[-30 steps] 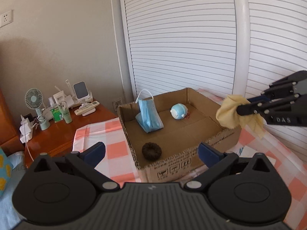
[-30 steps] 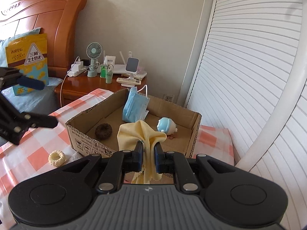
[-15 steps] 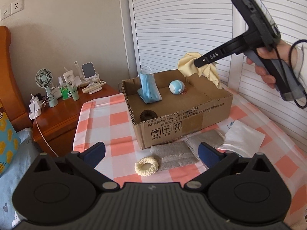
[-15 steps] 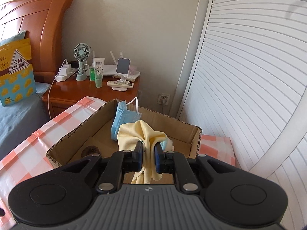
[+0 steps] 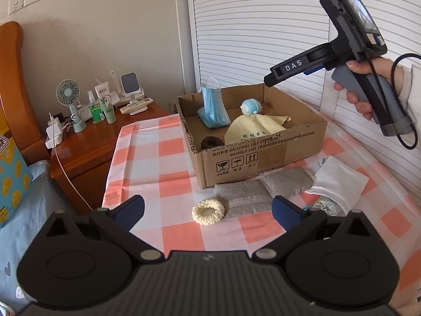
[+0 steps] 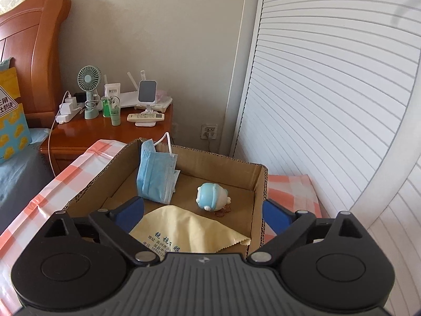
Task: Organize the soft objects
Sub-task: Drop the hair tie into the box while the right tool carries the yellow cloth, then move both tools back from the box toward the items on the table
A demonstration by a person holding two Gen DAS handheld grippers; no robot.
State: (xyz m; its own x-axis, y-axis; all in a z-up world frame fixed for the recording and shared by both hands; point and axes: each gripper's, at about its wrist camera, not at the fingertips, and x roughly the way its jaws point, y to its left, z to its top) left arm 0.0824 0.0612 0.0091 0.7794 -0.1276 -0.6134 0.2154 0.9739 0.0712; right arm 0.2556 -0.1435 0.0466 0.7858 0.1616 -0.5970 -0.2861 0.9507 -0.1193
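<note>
**Cream scrunchie next, and my left jaws are the nearer pair**

The cream scrunchie (image 5: 208,212) lies flat on the checked desk (image 5: 147,158), in front of the cardboard box (image 5: 263,158) and touching the near edge of the grey pads (image 5: 247,200) beside it. Being a ring, it has no long axis, so any line across it suits a pinch. It sits between and just ahead of my left gripper (image 5: 208,210), whose jaws stand wide apart with nothing in them. I judge a short dip forward and down would bring them around it.

My right gripper (image 6: 204,214) hangs over the box, well apart from the scrunchie. Its jaws are opening with nothing between them; the yellow cloth (image 6: 184,231) lies loose on the box floor below, near the blue mask (image 6: 155,173) and the small blue toy (image 6: 211,196).
</note>
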